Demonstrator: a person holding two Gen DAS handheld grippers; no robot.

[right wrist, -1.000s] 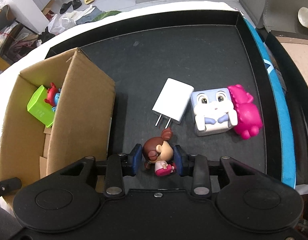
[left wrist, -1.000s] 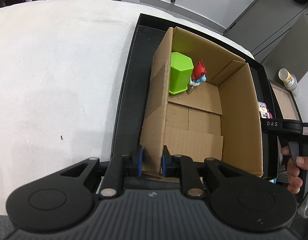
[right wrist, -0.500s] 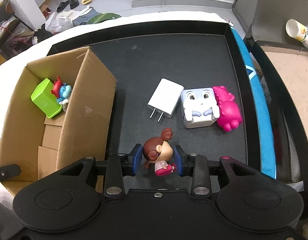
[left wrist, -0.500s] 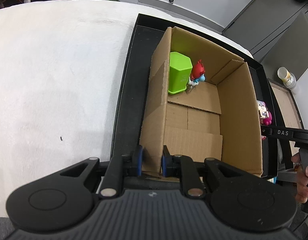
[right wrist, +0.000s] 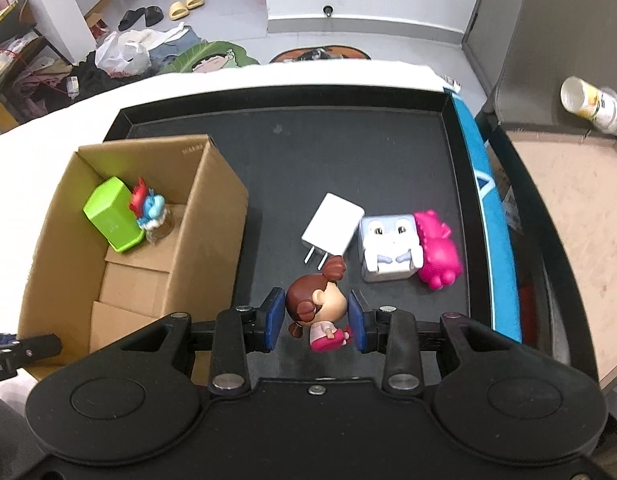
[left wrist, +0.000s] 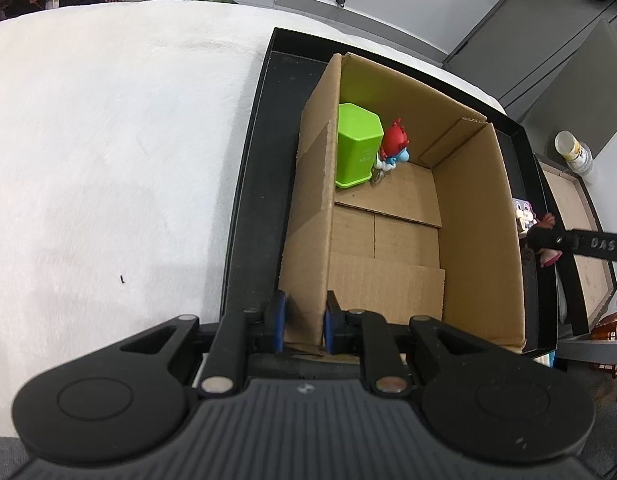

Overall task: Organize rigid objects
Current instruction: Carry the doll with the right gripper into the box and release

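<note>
**Held figurine and the box to its left**

The right gripper (right wrist: 316,316) pinches the girl figurine (right wrist: 318,310) above the black tray (right wrist: 348,152); her head points away from the gripper, long axis along its fingers. The cardboard box (right wrist: 212,220) lies left. The left gripper (left wrist: 304,322) clamps the box's wall.

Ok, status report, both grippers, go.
Left gripper shut on cardboard box wall. Right gripper shut on girl figurine, above tray. White charger just ahead; box opening unobstructed.
</note>
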